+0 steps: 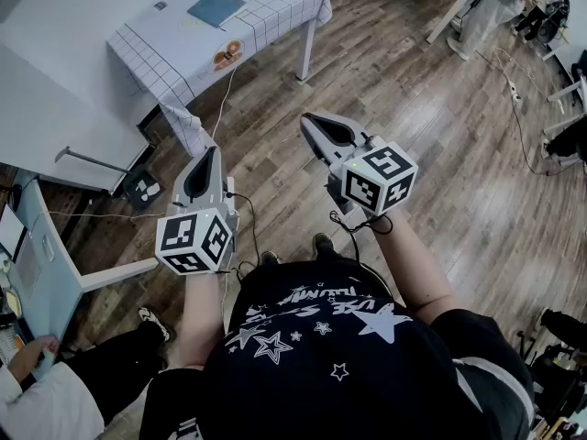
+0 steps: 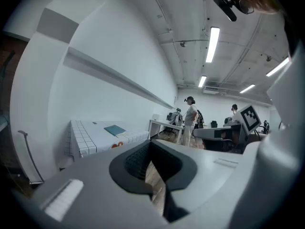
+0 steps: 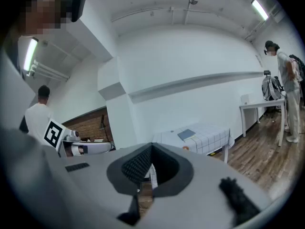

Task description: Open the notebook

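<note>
A blue notebook [image 1: 215, 7] lies closed on a table with a white checked cloth [image 1: 174, 49], far ahead of me across the wooden floor. It also shows in the left gripper view as the notebook [image 2: 114, 130] and in the right gripper view as the notebook [image 3: 187, 134]. My left gripper [image 1: 214, 151] is shut with nothing between its jaws and points toward the table from well short of it. My right gripper [image 1: 307, 118] is also shut and empty, and is held beside the left one at about the same distance. The closed tips show in the left gripper [image 2: 151, 143] and right gripper [image 3: 151, 147] views.
An orange picture [image 1: 227, 55] sits near the cloth's front edge. A white desk [image 1: 55, 126] stands to the left, with a seated person [image 1: 37, 374] below it. Cables and a power strip [image 1: 514, 90] lie on the floor at right, near a standing person [image 1: 495, 3].
</note>
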`<control>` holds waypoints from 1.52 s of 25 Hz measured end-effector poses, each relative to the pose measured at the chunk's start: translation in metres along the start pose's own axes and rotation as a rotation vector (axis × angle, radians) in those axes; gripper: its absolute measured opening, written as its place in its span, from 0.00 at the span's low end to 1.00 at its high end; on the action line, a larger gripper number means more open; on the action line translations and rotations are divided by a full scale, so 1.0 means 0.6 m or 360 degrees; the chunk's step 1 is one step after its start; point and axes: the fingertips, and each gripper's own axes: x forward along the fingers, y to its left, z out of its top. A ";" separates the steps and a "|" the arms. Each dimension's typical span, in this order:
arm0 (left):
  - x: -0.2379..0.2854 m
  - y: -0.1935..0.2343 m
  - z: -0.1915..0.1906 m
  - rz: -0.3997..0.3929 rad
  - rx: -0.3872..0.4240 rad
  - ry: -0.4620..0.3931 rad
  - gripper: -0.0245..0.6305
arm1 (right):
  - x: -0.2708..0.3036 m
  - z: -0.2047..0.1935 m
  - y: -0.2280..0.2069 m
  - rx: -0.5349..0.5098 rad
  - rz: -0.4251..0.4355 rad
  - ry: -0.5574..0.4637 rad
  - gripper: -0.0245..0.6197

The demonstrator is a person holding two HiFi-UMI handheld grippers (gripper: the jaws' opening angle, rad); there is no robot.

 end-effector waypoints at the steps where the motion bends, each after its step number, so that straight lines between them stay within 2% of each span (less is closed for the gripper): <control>1: -0.003 -0.005 0.007 -0.0069 0.0006 -0.0033 0.05 | 0.002 0.000 0.004 -0.0001 -0.0009 -0.0002 0.06; 4: -0.007 -0.015 0.018 -0.0206 0.0049 -0.0080 0.05 | 0.008 -0.002 0.015 -0.0003 -0.0033 -0.0007 0.06; 7: -0.002 -0.009 0.014 -0.0187 0.0163 -0.0047 0.05 | 0.007 -0.002 0.022 -0.0013 -0.0056 -0.0011 0.06; 9: 0.002 -0.001 0.013 -0.0170 0.0190 -0.0033 0.05 | 0.007 -0.005 0.023 -0.0013 -0.0077 -0.0005 0.06; 16: -0.008 0.024 0.012 -0.0197 0.0154 -0.0018 0.05 | 0.037 -0.023 0.050 -0.0016 -0.0057 0.0068 0.06; 20: -0.022 0.052 0.000 -0.0187 0.0141 -0.0005 0.05 | 0.060 -0.031 0.064 0.0017 -0.0076 0.0043 0.06; 24: -0.049 0.068 -0.010 -0.0323 0.0099 -0.0022 0.05 | 0.082 -0.036 0.075 0.0098 -0.0105 -0.0026 0.06; 29: -0.057 0.110 -0.030 -0.0298 0.0053 0.0025 0.05 | 0.089 -0.046 0.081 0.0130 -0.0167 -0.0004 0.06; 31: -0.056 0.113 -0.031 -0.0298 0.0025 0.0019 0.05 | 0.084 -0.054 0.073 0.0161 -0.0186 0.0000 0.06; 34: -0.041 0.112 -0.032 -0.0289 0.0054 0.0021 0.05 | 0.089 -0.055 0.042 0.0178 -0.0223 -0.0013 0.06; 38: -0.002 0.117 -0.028 -0.0236 0.0058 0.0022 0.05 | 0.118 -0.046 0.004 0.0165 -0.0194 -0.0025 0.06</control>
